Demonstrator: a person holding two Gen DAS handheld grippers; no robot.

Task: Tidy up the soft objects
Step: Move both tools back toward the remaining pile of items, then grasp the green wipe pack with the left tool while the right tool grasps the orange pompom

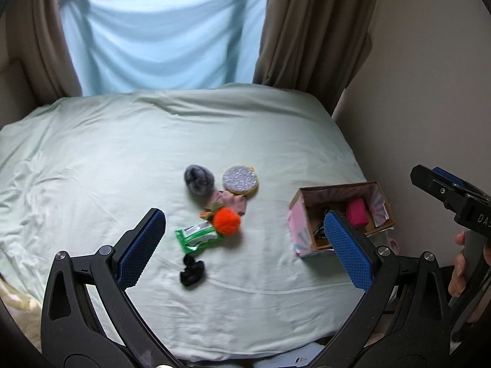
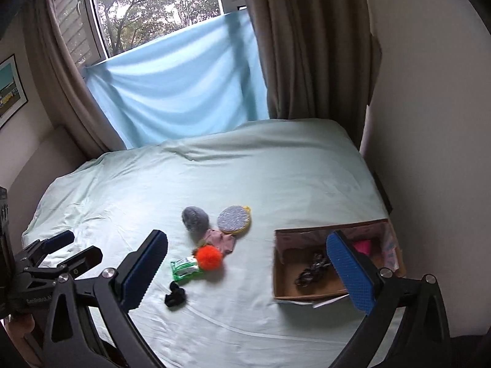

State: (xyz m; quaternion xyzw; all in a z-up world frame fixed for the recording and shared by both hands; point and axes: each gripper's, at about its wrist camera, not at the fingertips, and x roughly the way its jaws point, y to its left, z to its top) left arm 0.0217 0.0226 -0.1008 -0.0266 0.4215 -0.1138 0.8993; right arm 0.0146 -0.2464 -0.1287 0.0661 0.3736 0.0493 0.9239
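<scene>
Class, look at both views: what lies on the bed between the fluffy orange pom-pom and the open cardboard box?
Nothing: between the fluffy orange pom-pom and the open cardboard box only bare pale green bedsheet shows, plainly in both wrist views.

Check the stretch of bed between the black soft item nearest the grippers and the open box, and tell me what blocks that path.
Nothing visible does. The black soft item lies alone on the sheet, and bare fabric runs from it to the box. The orange pom-pom and green packet sit farther back, off that line. The box is open on top.
</scene>
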